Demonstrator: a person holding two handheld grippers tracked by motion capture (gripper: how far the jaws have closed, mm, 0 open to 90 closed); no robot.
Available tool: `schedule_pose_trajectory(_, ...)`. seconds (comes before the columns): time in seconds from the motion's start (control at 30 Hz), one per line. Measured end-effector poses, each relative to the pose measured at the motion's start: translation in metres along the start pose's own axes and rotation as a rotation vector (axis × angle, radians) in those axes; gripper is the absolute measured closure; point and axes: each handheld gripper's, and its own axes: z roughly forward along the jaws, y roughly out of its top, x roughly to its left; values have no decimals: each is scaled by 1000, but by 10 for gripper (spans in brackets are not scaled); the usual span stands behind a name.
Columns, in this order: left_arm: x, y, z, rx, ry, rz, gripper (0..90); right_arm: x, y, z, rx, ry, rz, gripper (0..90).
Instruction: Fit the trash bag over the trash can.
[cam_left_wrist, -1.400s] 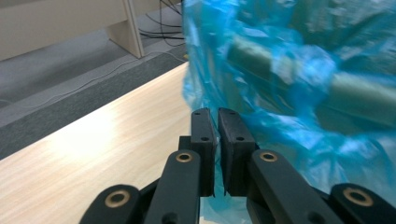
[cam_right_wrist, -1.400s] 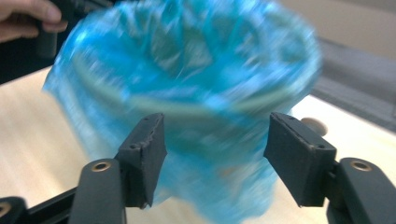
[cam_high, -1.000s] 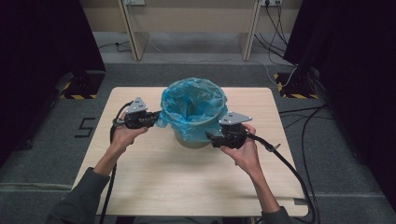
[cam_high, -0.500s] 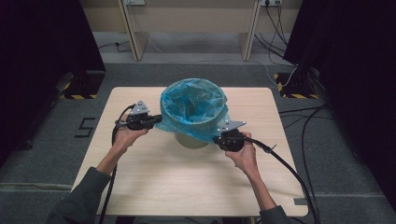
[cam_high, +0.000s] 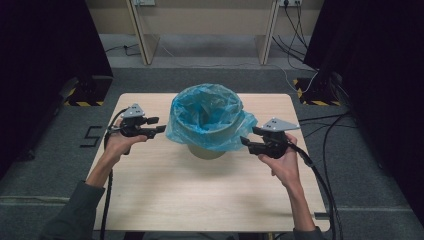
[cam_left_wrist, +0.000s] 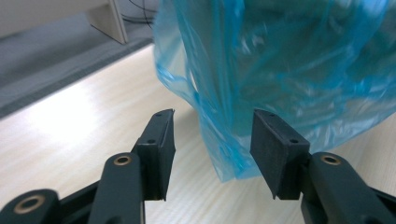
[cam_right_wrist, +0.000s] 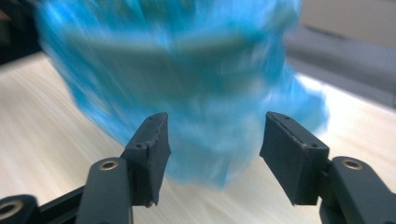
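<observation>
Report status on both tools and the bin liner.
Left tool and right tool: jaws just opened, nothing gripped, standing off either side. Blue liner draped over bin rim, hem hanging loose. Table around the bin unobstructed.

Glossy blue plastic bag (cam_high: 210, 112) on a pale matt wooden table (cam_high: 200, 200).

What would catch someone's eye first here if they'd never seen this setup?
The bright blue bin liner, folded over the rim of a small bin at the middle of the wooden table. Next, the left gripper and right gripper flanking it, jaws just opened and apart from the plastic, nothing held.
</observation>
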Motion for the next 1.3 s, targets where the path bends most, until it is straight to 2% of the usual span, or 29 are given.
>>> schedule_pose_trajectory(0.07, 2, 4, -6, -23, 1, -12, 487, -2, 9, -10, -35, 22, 11, 404)
schedule_pose_trajectory(0.13, 3, 9, -8, -42, 5, -22, 478, -4, 18, -15, -75, -13, 36, 397)
schedule_pose_trajectory(0.2, 3, 14, -8, -61, 13, -30, 465, -5, 29, -11, -89, -37, 75, 393)
schedule_pose_trajectory(0.3, 0, 22, -5, -81, 14, -40, 453, -4, 45, 8, -72, -27, 110, 381)
schedule_pose_trajectory(0.37, -1, 26, -4, -89, 13, -40, 450, -3, 50, 15, -74, -26, 119, 375)
schedule_pose_trajectory(0.4, -2, 29, -4, -101, 16, -44, 440, 0, 61, 26, -72, -45, 120, 374)
schedule_pose_trajectory(0.5, -1, 34, -5, -115, 21, -60, 418, -1, 68, 39, -34, -83, 112, 391)
schedule_pose_trajectory(0.6, -1, 38, -6, -132, 24, -69, 406, -11, 69, 52, 16, -151, 113, 412)
schedule_pose_trajectory(0.67, -1, 41, -7, -131, 28, -69, 391, -19, 67, 57, 43, -173, 112, 456)
schedule_pose_trajectory(0.77, -2, 43, -6, -134, 29, -66, 377, -29, 69, 64, 39, -138, 113, 557)
schedule_pose_trajectory(0.83, -2, 45, -5, -134, 32, -73, 361, -38, 73, 73, 41, -137, 71, 564)
schedule_pose_trajectory(0.93, -4, 48, -3, -138, 31, -85, 342, -50, 80, 83, 53, -118, 60, 572)
schedule_pose_trajectory(1.03, -5, 53, 1, -137, 21, -95, 325, -61, 89, 93, 55, -105, 25, 555)
schedule_pose_trajectory(1.13, -5, 59, 5, -141, 20, -104, 312, -60, 95, 91, 40, -116, 32, 480)
schedule_pose_trajectory(1.17, -5, 59, 5, -141, 20, -104, 311, -60, 95, 91, 40, -116, 32, 480)
schedule_pose_trajectory(1.23, -4, 63, 10, -140, 23, -115, 309, -51, 97, 83, 29, -116, 40, 445)
schedule_pose_trajectory(1.3, -4, 68, 16, -138, 19, -127, 315, -41, 97, 76, 54, -129, 36, 430)
